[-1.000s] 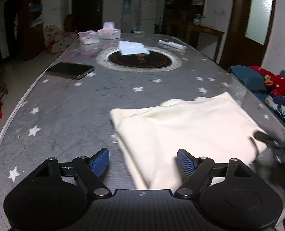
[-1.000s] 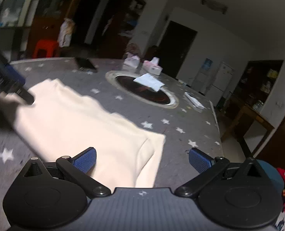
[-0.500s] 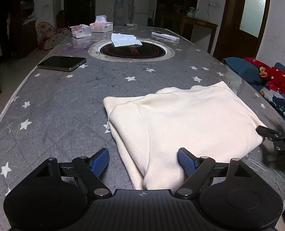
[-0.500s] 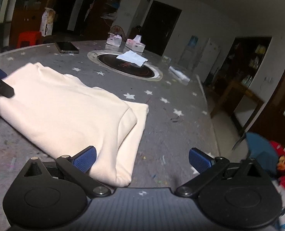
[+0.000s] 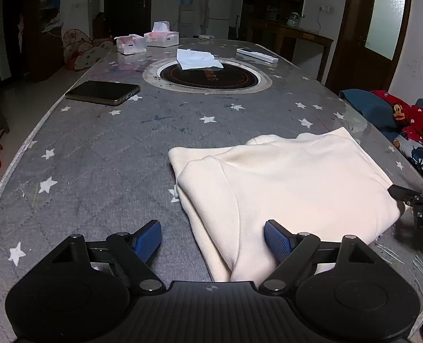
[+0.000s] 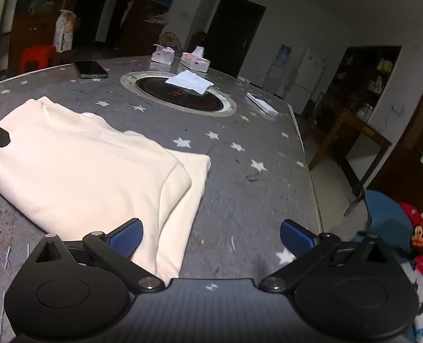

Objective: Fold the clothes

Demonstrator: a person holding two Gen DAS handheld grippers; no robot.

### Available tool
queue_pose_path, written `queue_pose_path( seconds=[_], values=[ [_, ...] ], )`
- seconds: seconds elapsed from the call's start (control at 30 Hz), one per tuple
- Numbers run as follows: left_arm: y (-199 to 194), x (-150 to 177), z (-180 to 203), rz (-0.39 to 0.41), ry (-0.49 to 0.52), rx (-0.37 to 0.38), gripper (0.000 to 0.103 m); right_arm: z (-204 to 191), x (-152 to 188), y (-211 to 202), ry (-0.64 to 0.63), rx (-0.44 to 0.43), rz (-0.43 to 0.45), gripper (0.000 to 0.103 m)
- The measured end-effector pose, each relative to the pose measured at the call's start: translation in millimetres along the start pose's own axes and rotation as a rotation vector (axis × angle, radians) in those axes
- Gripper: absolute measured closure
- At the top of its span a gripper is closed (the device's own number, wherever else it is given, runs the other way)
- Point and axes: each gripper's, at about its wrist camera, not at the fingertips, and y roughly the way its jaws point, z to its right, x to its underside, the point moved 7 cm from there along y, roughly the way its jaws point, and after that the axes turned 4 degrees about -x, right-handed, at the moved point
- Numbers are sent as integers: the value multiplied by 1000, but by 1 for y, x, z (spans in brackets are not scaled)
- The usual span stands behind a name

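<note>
On the grey star-printed table (image 5: 97, 154) we have the cream garment (image 5: 283, 188) lying flat, already folded into a thick rectangle, and both tools sit at its near edge. Our left gripper (image 5: 213, 235) has its blue pads spread wide and holds nothing; the garment's left near corner lies right between them, the bulk running off to the right. Our right gripper (image 6: 210, 235) is just as wide apart and empty, with its left pad over the garment's right near corner (image 6: 165, 245). The long axis runs across us, from one gripper to the other, so each hand is nearest its own end. We judge the fold nearly complete; one more fold would mean pinching both near corners together. Phone (image 5: 103, 93) and tissue (image 5: 197, 58) sit well beyond.
</note>
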Motion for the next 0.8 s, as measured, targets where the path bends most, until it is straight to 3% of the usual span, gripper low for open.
queue_pose_path(
  seconds=[0.8],
  values=[
    [2, -8, -14, -1, -33, -30, 20, -2, -33, 41, -91, 10, -2, 0]
  ],
)
